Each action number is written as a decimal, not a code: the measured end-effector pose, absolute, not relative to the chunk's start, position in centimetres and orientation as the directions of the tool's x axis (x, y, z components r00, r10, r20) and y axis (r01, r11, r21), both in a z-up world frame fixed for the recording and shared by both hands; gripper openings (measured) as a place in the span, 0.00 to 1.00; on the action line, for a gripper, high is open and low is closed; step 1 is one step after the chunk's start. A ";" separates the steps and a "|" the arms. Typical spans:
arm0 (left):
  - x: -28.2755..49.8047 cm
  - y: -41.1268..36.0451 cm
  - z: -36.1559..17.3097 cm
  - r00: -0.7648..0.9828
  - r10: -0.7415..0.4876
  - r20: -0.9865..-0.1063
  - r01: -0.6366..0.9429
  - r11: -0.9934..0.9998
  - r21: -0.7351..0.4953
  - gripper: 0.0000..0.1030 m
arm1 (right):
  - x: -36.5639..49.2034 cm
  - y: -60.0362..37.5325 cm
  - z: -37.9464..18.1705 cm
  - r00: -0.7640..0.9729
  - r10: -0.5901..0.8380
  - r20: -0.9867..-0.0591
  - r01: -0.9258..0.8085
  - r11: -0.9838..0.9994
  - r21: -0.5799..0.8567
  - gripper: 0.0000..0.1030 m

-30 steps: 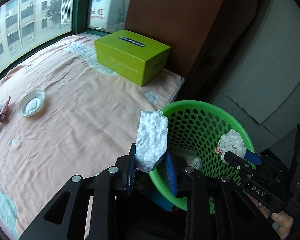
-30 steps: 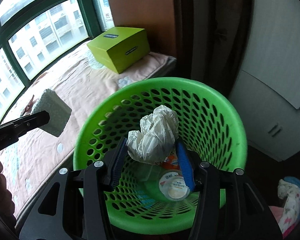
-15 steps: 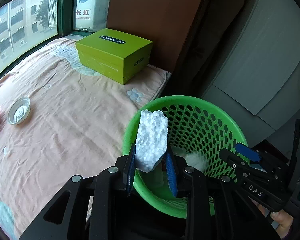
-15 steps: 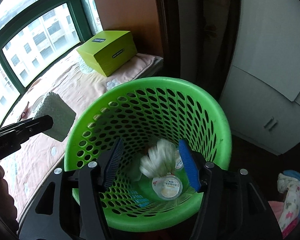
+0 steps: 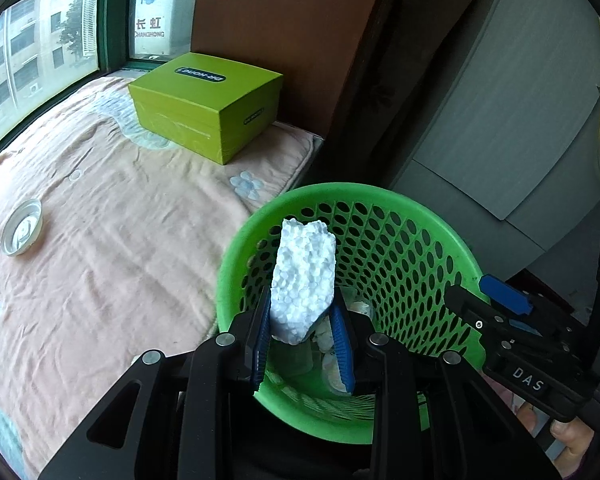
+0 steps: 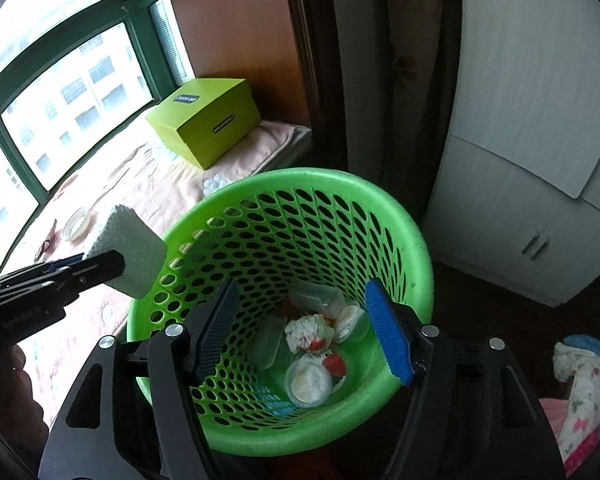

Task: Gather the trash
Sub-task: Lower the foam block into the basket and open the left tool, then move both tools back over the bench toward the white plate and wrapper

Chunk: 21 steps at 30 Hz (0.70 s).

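Observation:
My left gripper [image 5: 302,308] is shut on a white foam block [image 5: 304,276], held over the left rim of the green perforated basket [image 5: 416,216]. From the right wrist view the foam block [image 6: 134,252] hangs just above that same rim. My right gripper [image 6: 300,300] hovers over the basket [image 6: 412,236]; its jaws are opening and nothing is between them. A crumpled paper ball [image 6: 308,330] lies at the basket's bottom among plastic cups and lids [image 6: 308,380].
A green box [image 5: 206,104] sits on the peach bedsheet [image 5: 100,248] near the window. A white lid [image 5: 22,232] lies on the sheet at the left. Grey cupboard doors [image 6: 520,160] stand right of the basket. Floral cloth [image 6: 580,392] lies on the floor.
My right gripper let go of the crumpled paper, which fell to the basket's bottom, and its jaws spread wider. My left gripper carried the foam block rightward over the basket rim.

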<state>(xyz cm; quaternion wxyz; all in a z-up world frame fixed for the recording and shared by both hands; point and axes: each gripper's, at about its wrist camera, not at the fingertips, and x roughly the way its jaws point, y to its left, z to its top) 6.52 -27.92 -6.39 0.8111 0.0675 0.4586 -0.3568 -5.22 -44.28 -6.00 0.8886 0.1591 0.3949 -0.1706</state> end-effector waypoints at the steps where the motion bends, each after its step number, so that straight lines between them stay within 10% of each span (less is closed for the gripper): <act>1: 6.5 -28.1 -6.4 0.323 -0.517 -0.793 0.642 0.735 -0.218 0.26 | -5.3 -44.4 -5.9 0.630 -0.178 -0.756 0.430 0.890 0.149 0.65; 21: 6.3 -28.5 -6.4 0.317 -0.518 -0.794 0.641 0.735 -0.223 0.51 | -5.4 -44.3 -5.7 0.633 -0.175 -0.754 0.434 0.887 0.158 0.65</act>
